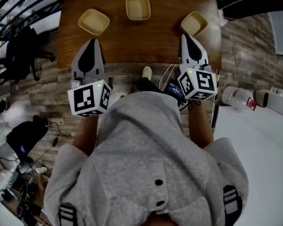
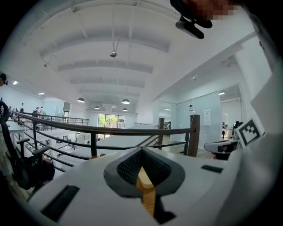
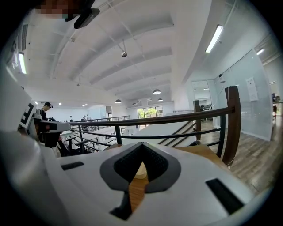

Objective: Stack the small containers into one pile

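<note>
Three small beige containers stand on the wooden table (image 1: 135,42) in the head view: one at the left (image 1: 94,21), one at the far middle (image 1: 138,7), one at the right (image 1: 194,23). My left gripper (image 1: 93,40) hovers at the table's near edge, pointing at the left container, jaws shut and empty. My right gripper (image 1: 184,37) reaches over the near edge just short of the right container, its jaws also together with nothing held. In the right gripper view a pale container (image 3: 140,171) shows through the slit below the jaw tips (image 3: 141,145). The left gripper view shows shut tips (image 2: 141,151).
A dark metal railing (image 2: 110,130) runs beyond the table. A white table (image 1: 252,138) with bottles (image 1: 238,96) stands at the right. Bags and cables (image 1: 23,138) lie on the floor at the left. The person's shoe (image 1: 147,73) is under the table's near edge.
</note>
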`<state>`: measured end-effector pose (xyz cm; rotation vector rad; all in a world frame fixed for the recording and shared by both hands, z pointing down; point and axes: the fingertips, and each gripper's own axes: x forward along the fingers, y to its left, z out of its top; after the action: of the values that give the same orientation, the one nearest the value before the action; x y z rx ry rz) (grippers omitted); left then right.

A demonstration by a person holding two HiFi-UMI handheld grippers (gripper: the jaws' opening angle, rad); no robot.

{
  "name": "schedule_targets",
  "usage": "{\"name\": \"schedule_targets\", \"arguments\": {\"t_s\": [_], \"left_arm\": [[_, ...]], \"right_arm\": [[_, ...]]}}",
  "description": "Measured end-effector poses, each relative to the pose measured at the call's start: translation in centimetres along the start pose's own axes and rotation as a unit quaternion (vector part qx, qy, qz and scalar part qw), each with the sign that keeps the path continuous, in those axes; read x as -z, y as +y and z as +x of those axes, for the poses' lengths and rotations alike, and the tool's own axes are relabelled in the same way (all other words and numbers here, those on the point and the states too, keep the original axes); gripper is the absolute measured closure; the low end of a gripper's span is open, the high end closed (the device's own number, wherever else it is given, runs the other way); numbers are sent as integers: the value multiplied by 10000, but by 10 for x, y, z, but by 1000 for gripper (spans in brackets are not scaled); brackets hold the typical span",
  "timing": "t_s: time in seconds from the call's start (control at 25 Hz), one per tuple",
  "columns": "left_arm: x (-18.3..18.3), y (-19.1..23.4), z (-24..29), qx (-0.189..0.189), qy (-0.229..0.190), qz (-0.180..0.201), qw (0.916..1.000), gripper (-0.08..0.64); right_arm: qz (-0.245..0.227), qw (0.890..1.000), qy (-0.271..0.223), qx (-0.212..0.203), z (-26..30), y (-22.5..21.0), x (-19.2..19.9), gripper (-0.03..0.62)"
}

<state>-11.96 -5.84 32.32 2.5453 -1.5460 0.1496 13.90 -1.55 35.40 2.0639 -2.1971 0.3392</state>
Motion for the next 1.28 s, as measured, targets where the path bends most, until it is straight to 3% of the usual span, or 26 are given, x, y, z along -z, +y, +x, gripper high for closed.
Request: {"name": "schedule_targets", "arguments": {"t_s": [0.6, 1.16, 1.28], "left_arm": [[-9, -51, 79, -62, 159, 50, 9998, 548], [-6, -84, 127, -45, 399, 230, 9989, 548], [-4, -93, 133, -14, 421, 247, 9988, 548]], "right_arm": [[136, 9997, 181, -54, 38, -85, -3, 581], [-63, 9987, 476, -176, 64, -142, 3, 581], [79, 9982, 542, -263, 67, -150, 7, 581]]}}
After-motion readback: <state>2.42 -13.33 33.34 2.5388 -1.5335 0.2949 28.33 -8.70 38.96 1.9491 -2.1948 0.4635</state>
